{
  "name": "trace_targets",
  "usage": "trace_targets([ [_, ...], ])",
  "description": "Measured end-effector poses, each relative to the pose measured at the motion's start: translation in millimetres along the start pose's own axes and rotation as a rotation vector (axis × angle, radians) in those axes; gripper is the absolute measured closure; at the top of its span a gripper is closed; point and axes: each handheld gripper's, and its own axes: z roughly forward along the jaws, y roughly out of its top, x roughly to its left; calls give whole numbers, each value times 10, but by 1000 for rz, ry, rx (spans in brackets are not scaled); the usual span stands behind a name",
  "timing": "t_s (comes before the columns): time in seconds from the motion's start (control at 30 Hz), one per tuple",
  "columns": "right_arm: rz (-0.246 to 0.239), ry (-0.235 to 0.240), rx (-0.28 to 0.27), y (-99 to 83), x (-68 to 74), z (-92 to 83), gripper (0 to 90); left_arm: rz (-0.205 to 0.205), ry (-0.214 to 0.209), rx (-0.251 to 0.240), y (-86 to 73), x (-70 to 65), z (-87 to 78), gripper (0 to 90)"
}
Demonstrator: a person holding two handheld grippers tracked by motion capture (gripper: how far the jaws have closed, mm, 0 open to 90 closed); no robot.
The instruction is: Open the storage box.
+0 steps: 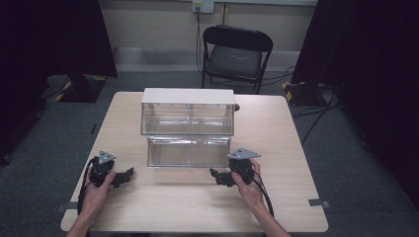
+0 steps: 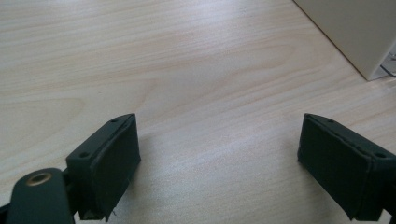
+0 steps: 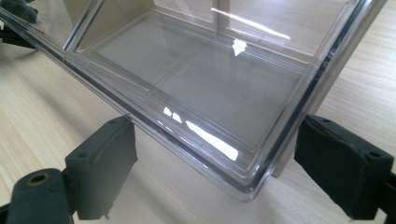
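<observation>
My right gripper [image 3: 217, 163] has its fingers spread wide, a near corner of the clear drawer [image 3: 201, 79] sitting between them, untouched. That drawer [image 1: 188, 151] is pulled out at the foot of the white-topped box [image 1: 188, 111], mid-counter [image 1: 163, 207]. My left gripper [image 2: 219, 158] hovers over bare wood, fingers wide, holding nothing.

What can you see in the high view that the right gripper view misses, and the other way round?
High view alone: a folding chair behind the table, the person's two hands, the left gripper, and the clear drawer unit's white top. Right gripper view alone: a close look at the drawer's corner between the open jaws of the right gripper, with its inner divider line. Both share the wooden table and the pulled-out clear drawer.
</observation>
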Motion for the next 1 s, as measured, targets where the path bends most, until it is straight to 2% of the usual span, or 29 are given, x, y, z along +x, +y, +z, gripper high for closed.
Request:
trace_targets([
  [0.5, -1, -18, 5, 0, 22, -18, 141, 0, 0, 0, 0, 0, 0, 123],
  [1.0, 2, -6, -13, 10, 35, -73, 138, 0, 0, 0, 0, 0, 0, 123],
])
